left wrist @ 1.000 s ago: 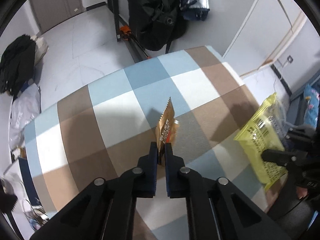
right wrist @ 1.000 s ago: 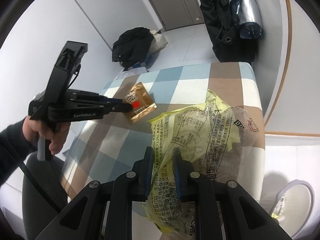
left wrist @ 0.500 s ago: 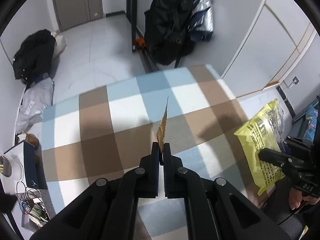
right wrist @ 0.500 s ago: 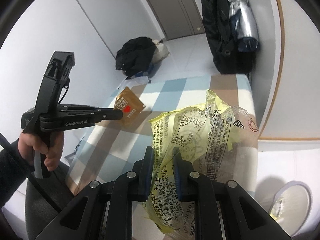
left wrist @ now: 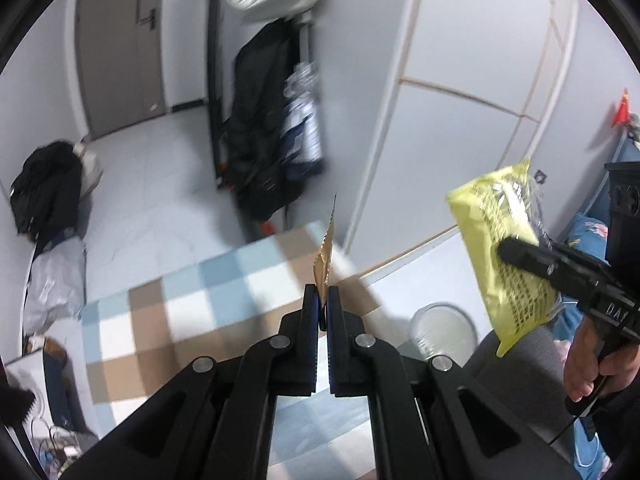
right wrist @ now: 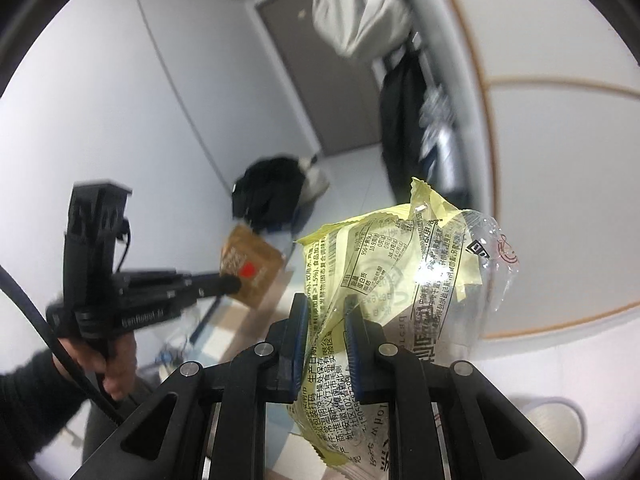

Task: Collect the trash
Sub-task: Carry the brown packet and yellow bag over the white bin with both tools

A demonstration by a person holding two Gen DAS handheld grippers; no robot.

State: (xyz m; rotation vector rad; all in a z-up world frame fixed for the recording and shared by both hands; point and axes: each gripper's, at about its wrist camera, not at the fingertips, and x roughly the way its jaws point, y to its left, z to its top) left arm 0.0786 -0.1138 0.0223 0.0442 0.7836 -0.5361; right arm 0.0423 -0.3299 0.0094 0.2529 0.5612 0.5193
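While both grippers are loaded and clear of the checked table [left wrist: 168, 332], we read the step in hand as carrying the two wrappers across to the white bin [left wrist: 442, 326], which stands on the floor just beyond the table's right edge. Largest first: the yellow wrapper [right wrist: 384, 280] is pinched in the right gripper [right wrist: 323, 332] by its lower portion, the jaws nearly together with crumpled film between them, and most of the bag stands loose above the pads. We judge this the piece most likely to snag, so it should arrive squarely over the bin mouth before release, with the jaws then spread fully so the film does not cling to a pad. The small brown sachet [left wrist: 325, 264] is clamped edge-on in the left gripper [left wrist: 322, 308], whose jaws are pressed tight on its bottom edge; in the right wrist view its flat printed face shows clearly. Being light and flat, it may flutter sideways, so we would lower it close to the bin's rim before opening. We would bring the grippers over the bin one at a time, to keep the two from colliding above the small opening.
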